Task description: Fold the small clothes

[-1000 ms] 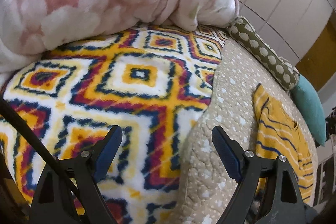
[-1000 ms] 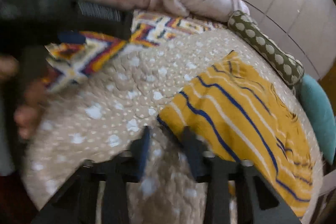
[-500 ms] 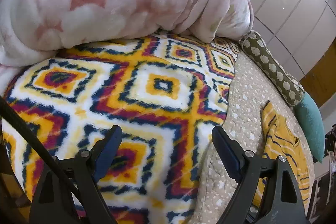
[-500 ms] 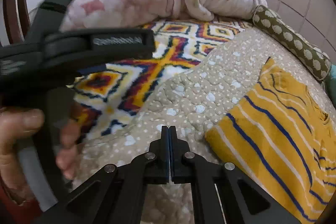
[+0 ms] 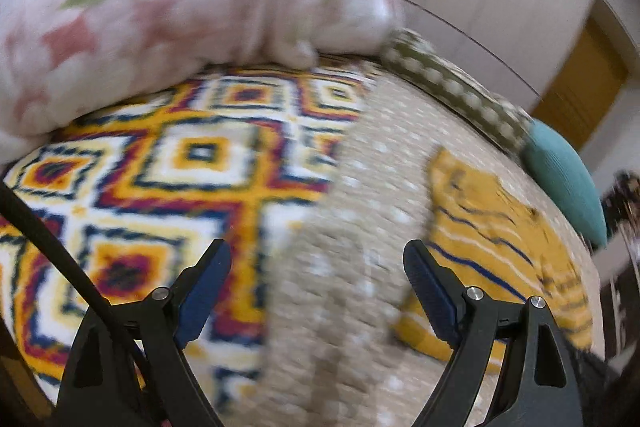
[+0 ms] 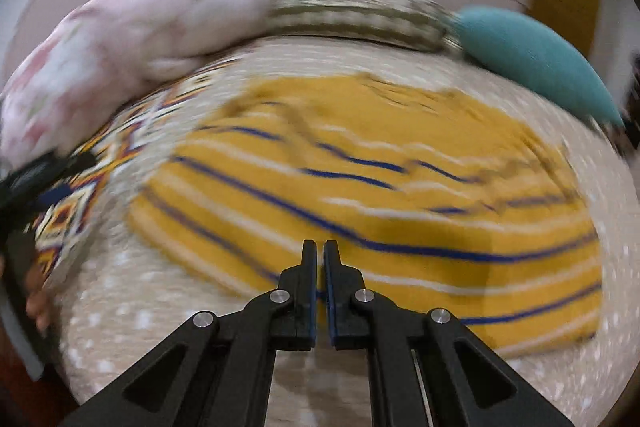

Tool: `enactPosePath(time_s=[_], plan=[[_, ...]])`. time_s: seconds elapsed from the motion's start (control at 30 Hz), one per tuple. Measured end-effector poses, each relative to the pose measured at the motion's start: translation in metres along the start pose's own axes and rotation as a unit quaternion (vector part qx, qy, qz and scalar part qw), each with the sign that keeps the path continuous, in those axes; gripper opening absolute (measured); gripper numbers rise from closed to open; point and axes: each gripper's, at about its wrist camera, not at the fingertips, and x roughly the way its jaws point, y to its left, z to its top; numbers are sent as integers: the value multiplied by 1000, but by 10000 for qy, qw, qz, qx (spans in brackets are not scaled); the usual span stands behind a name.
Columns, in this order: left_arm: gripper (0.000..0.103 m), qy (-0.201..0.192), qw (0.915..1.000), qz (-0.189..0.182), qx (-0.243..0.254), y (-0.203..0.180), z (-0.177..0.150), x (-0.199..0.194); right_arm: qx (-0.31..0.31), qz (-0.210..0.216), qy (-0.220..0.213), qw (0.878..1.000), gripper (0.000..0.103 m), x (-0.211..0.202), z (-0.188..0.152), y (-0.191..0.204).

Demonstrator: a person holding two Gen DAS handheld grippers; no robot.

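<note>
One striped shirt lies flat (stripes crosswise), collar toward the pillows.

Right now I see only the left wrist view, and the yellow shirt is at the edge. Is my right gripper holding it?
Observer: No. The right gripper is shut with nothing between its fingers, over the near hem of the yellow shirt.
Operator: Does the shirt lie flat?
Observer: Mostly, spread on the beige bedcover, with wrinkles near the far end.
Operator: What lies beyond it?
Observer: A teal pillow at the far right, beside a spotted bolster.
</note>
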Motion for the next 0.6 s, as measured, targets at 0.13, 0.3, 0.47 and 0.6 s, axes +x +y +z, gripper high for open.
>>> enactPosePath(time_s=[0.13, 0.3, 0.47, 0.6], plan=[[87, 111, 9981, -192, 577, -36, -18, 6, 449, -206, -12, 9988, 5, 5, -6, -32], [87, 401, 9938, -175, 1023, -61, -40, 21, 702, -162, 34, 9974, 6, 20, -17, -44], [87, 782, 9907, 99, 1112, -64, -48, 41, 638, -209, 63, 9977, 7, 20, -16, -42], [87, 776, 9906, 131, 1121, -63, -50, 43, 514, -124, -248, 9983, 7, 3, -5, -30]])
